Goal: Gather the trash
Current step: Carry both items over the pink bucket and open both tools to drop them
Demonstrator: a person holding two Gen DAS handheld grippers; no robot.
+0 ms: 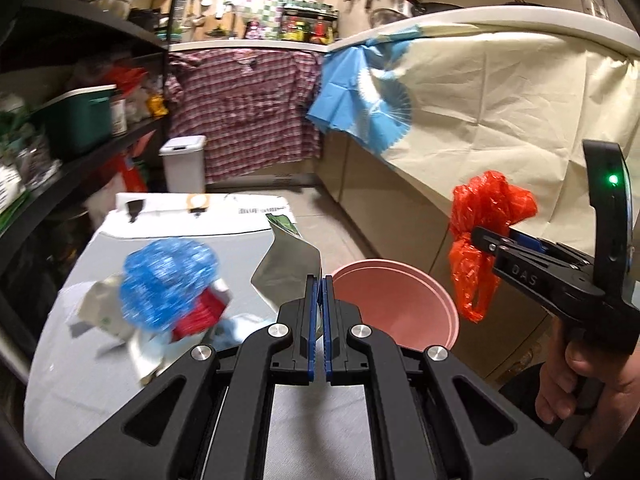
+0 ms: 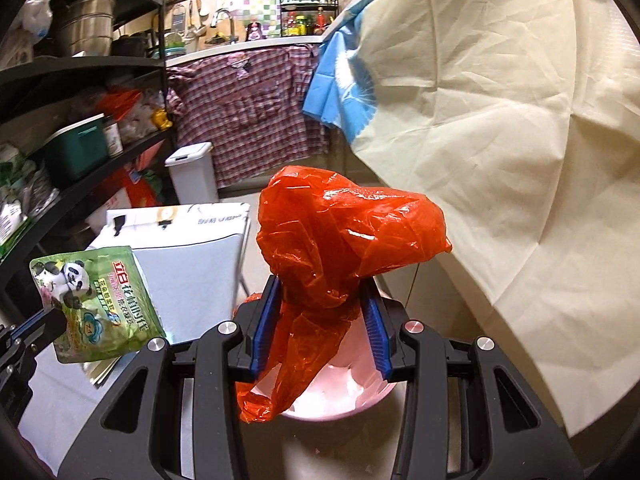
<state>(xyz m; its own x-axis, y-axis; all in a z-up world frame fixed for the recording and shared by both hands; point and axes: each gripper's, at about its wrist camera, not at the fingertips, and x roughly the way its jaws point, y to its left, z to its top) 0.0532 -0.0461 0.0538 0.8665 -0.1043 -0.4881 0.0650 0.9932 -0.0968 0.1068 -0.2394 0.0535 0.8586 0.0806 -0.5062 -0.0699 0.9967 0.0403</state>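
Red bag (image 2: 344, 236) pinched between right gripper (image 2: 320, 324) jaws, above pink bin (image 2: 360, 396)

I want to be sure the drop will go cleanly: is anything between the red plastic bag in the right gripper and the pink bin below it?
Nothing visible is. The red plastic bag, clamped in the right gripper, hangs directly over the open pink bin, whose mouth looks unobstructed.

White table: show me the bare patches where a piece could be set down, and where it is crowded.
On the white table, the near-left stretch in front of the trash pile is bare, as is the far strip between the blue plastic wad and the white box. The middle is crowded with the wad, red packet and torn paper. The pink bin borders the right edge.
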